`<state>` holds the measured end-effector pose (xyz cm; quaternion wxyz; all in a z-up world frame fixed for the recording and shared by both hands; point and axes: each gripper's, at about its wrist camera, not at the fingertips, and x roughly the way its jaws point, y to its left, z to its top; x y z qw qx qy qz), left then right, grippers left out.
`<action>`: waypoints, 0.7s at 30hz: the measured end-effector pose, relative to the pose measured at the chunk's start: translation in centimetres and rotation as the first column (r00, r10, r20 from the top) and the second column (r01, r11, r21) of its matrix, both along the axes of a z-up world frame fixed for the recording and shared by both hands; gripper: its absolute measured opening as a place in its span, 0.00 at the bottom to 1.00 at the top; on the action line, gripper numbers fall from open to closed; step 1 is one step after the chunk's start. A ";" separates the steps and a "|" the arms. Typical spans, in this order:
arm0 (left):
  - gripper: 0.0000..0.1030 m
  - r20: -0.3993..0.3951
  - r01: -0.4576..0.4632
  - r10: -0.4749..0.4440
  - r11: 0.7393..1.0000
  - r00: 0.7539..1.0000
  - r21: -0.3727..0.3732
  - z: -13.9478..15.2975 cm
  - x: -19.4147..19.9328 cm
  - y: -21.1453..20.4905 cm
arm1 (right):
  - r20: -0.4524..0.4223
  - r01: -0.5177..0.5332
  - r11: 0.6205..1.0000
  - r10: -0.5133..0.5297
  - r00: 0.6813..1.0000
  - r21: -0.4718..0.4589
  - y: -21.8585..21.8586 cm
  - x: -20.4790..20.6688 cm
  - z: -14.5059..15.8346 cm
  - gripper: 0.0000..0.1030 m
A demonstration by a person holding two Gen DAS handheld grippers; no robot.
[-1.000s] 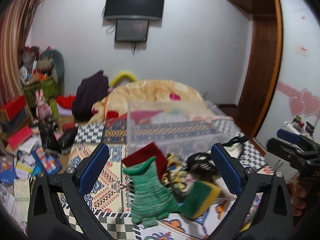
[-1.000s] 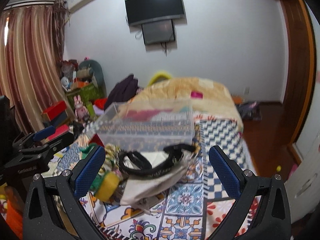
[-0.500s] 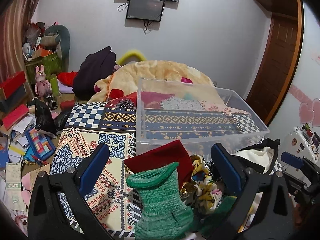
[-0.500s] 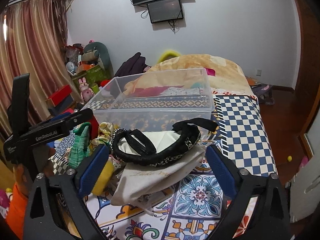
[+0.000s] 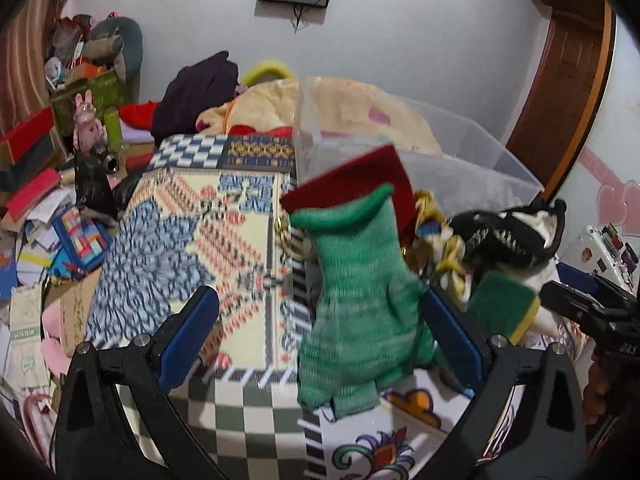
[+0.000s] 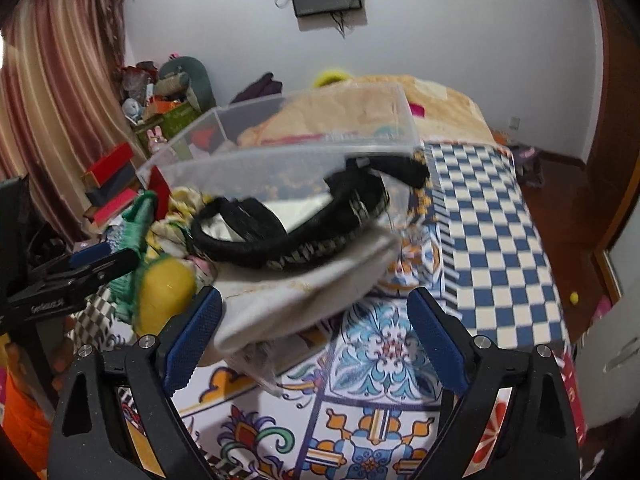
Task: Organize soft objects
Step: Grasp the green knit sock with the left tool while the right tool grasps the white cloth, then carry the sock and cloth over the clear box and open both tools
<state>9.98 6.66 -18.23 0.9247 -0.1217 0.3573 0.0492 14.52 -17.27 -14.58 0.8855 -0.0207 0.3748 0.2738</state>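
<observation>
A green knitted glove (image 5: 360, 304) lies on the patterned bedspread (image 5: 192, 240), with a red cloth (image 5: 360, 184) behind it and a green-yellow sponge (image 5: 504, 304) to its right. My left gripper (image 5: 320, 332) is open, its jaws either side of the glove's lower part. A cream bag with black straps (image 6: 304, 264) lies in front of a clear plastic bin (image 6: 296, 148). My right gripper (image 6: 316, 340) is open, low over the bag's front edge. The bin also shows in the left wrist view (image 5: 460, 152), and so does the bag (image 5: 516, 228).
A beige blanket (image 5: 344, 108) lies behind the bin. Floor clutter of boxes, papers and toys (image 5: 52, 184) sits left of the bed. A wooden door (image 5: 568, 80) stands at the right. The left gripper shows at the left in the right wrist view (image 6: 68, 276).
Both grippers have moved forward and down toward the pile. The glove now sits between my left jaws and the bag fills the space before my right jaws. Both stay open.
</observation>
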 end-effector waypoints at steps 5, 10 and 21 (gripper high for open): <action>0.78 -0.021 0.013 -0.014 1.000 1.000 -0.014 -0.7 -0.4 -0.4 | -0.072 0.002 0.999 0.002 0.997 0.052 -0.3 0.7 -0.6 0.74; 0.53 -0.020 0.042 -0.043 0.999 0.999 -0.021 -0.8 -1.0 -1.0 | -0.094 -0.029 0.995 0.038 0.995 0.097 0.3 0.7 -0.8 0.45; 0.19 -0.010 0.076 -0.075 0.996 0.997 0.039 0.7 -2.2 -2.9 | 0.040 -0.058 0.995 0.055 0.998 0.078 0.9 -1.2 2.0 0.12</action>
